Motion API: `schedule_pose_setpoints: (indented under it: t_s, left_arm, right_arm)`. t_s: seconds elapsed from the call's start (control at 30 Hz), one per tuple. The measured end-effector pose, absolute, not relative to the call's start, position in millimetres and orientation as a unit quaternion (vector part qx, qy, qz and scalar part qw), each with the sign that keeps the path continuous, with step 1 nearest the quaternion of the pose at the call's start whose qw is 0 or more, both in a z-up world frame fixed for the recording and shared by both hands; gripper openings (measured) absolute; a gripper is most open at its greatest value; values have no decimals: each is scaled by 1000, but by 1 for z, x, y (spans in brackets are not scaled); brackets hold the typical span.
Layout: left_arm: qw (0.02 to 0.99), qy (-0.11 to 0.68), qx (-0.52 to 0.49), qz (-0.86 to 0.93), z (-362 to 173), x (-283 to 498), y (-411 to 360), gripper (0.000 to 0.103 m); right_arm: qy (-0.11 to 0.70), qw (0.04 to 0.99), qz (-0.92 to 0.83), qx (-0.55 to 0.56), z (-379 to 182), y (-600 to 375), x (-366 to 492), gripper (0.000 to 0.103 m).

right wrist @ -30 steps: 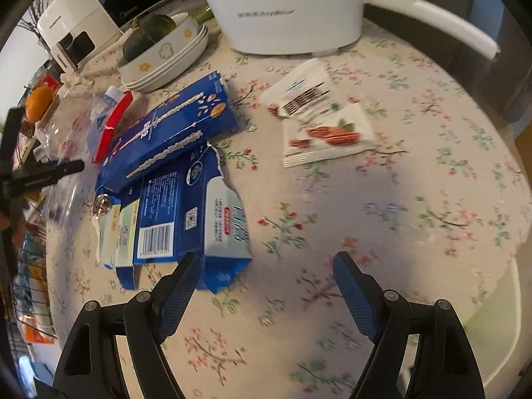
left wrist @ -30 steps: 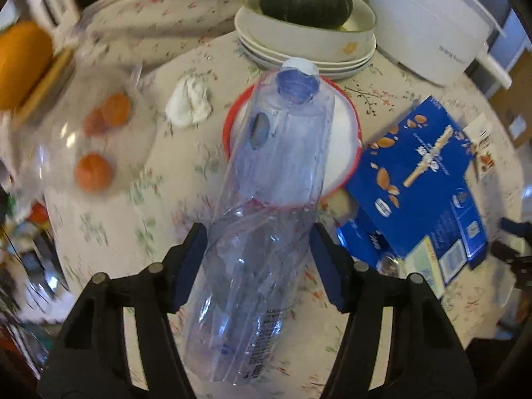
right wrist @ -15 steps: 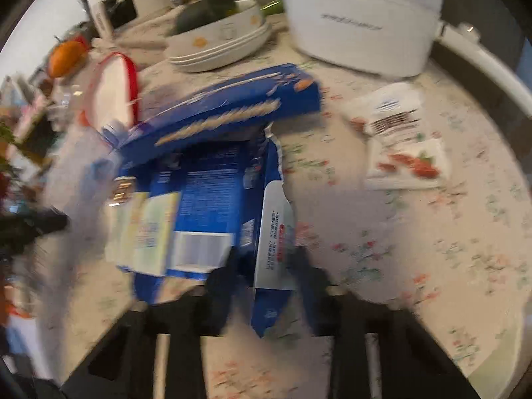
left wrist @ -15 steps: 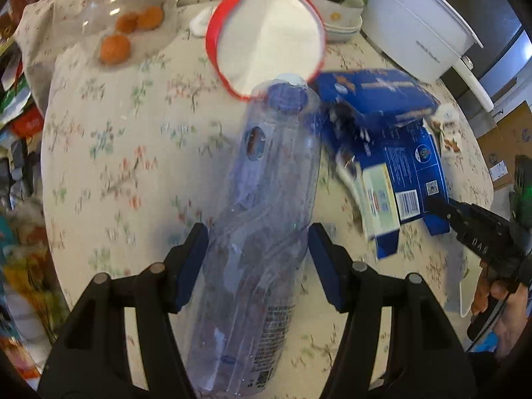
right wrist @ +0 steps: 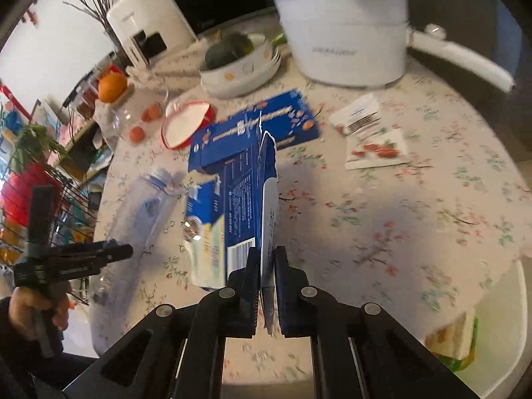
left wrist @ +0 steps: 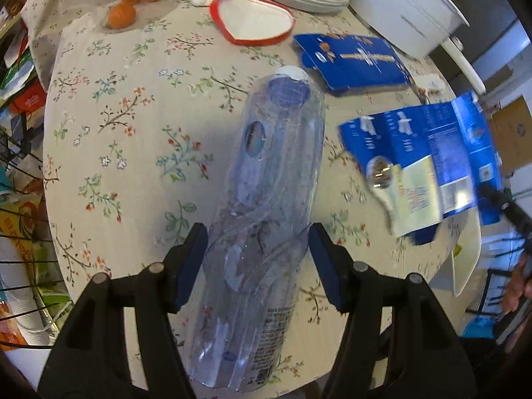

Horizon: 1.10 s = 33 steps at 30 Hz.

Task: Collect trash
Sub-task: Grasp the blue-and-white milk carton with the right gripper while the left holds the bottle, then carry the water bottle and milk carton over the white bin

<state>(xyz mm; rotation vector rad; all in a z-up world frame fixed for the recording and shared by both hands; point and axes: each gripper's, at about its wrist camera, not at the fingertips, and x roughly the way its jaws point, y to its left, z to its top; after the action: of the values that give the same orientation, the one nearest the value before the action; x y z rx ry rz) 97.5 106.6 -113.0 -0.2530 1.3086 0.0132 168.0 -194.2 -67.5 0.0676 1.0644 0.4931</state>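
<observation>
My left gripper [left wrist: 257, 249] has its blue pads pressed against both flanks of the crushed clear plastic bottle [left wrist: 266, 199], gripping it around the lower body. The bottle points away from me, cap end forward, out over the floral tablecloth [left wrist: 133, 126]. I cannot tell whether it touches the cloth.

My right gripper [right wrist: 266, 272] is closed nearly flat on the edge of a torn blue carton [right wrist: 246, 199]. The sheet stands on edge between the pads and fans out to the left, off the table.

A second flattened blue box [right wrist: 252, 126] lies flat just beyond the carton. Two snack wrappers [right wrist: 369, 139] sit to the right of it, apart from both.

Far side is crowded: white pot [right wrist: 342, 33] with its long handle, stacked bowls [right wrist: 239, 69] holding a dark squash, a red-rimmed heart dish [left wrist: 252, 20].

Open cloth lies left of the bottle and right of the carton, up to the table's rounded near edge [right wrist: 482, 276]. A black wire rack [left wrist: 20, 199] stands just off the left edge.
</observation>
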Motion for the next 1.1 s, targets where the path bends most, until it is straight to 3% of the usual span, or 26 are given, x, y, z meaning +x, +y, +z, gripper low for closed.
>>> schedule_pose_setpoints:
  t_s: [0.6,1.1]
  left_arm:
    - [822,566,-53,-22,-90,99,67,61]
    - [854,504,-64,-115,-46,106,-3,60]
  right_arm:
    - [417,890,160,85,1,-329,104,9]
    - [426,895,35,125,-13,-442,89,9]
